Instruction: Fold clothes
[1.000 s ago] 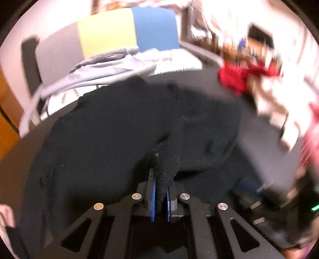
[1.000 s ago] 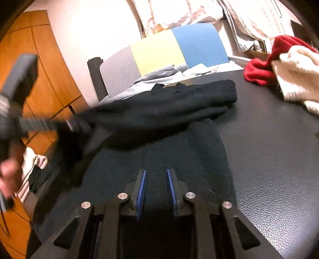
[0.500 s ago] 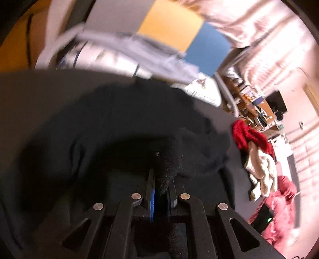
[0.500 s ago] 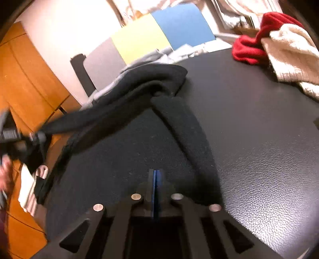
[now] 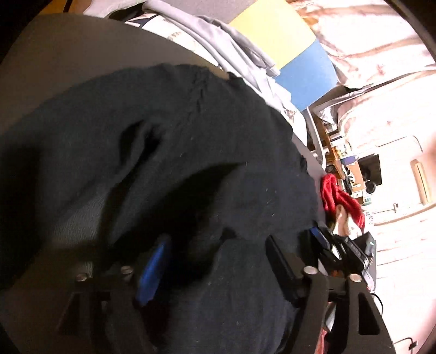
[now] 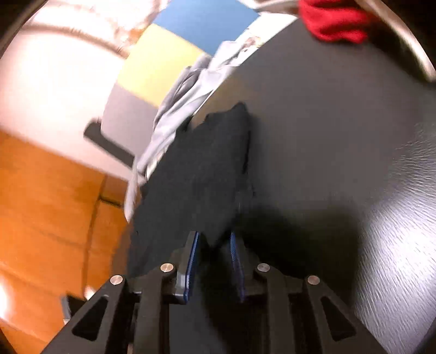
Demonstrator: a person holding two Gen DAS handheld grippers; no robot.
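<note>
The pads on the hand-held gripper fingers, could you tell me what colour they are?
Blue pads, clearest in the right wrist view.

Each gripper [image 6: 212, 245] [image 5: 218, 253] is black, with blue finger pads and silver screws.

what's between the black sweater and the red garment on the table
In the right wrist view, only bare dark table lies between the black sweater and the red garment.

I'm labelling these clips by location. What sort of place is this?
Probably a lived-in home room: a dark table strewn with clothes, a black sweater, a red garment, and a cluttered desk behind.
</note>
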